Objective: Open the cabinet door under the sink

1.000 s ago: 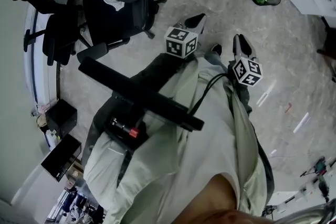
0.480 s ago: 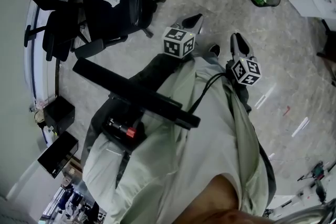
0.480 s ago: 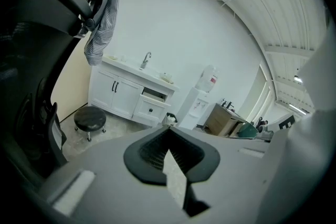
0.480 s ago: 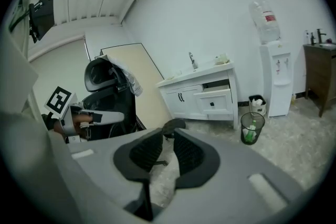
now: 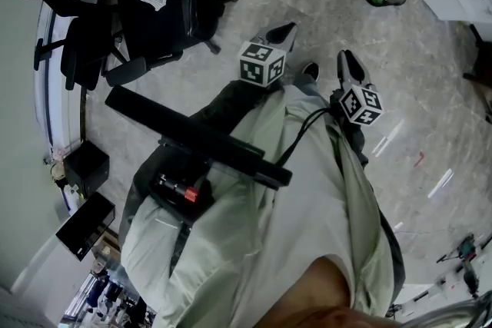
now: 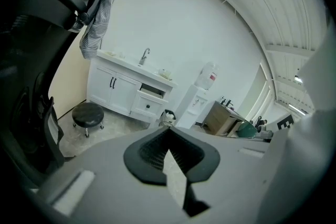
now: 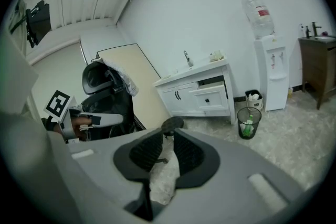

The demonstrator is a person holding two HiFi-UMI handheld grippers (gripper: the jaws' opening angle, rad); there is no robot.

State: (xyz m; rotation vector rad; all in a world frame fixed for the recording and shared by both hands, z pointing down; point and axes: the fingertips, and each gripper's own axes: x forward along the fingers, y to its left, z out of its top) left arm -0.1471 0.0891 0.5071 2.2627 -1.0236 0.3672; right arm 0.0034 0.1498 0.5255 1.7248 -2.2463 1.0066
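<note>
Approach phase, nothing contacted yet. The sink cabinet (image 6: 123, 96) sits against the far wall, well apart from both grippers, which are held at waist height. The target cabinet doors (image 7: 176, 97) are the pair directly under the faucet (image 6: 144, 55), with two dark handles (image 6: 112, 83) side by side at the centre seam. The left gripper (image 6: 169, 131) is clenched, pad tips touching, with nothing in it. The right gripper (image 7: 167, 136) is slightly parted, floor showing through the gap, also empty. My suggestion is to walk in first, skirting the round stool (image 6: 87, 113) standing just in front of the cabinet. Then widen the right jaws, pinch one handle square-on, and pull along the door's arc rather than straight back. Which door is the target isn't specified, and the hinge side is unreadable from here. Handle shape is too small to judge. The drawer (image 6: 152, 93) beside the doors looks ajar, but I can't confirm it. The head view mostly shows the person's clothing and an office chair (image 5: 161, 4). White furniture is cut off at its top edge, and I can't say whether it's the cabinet.
</note>
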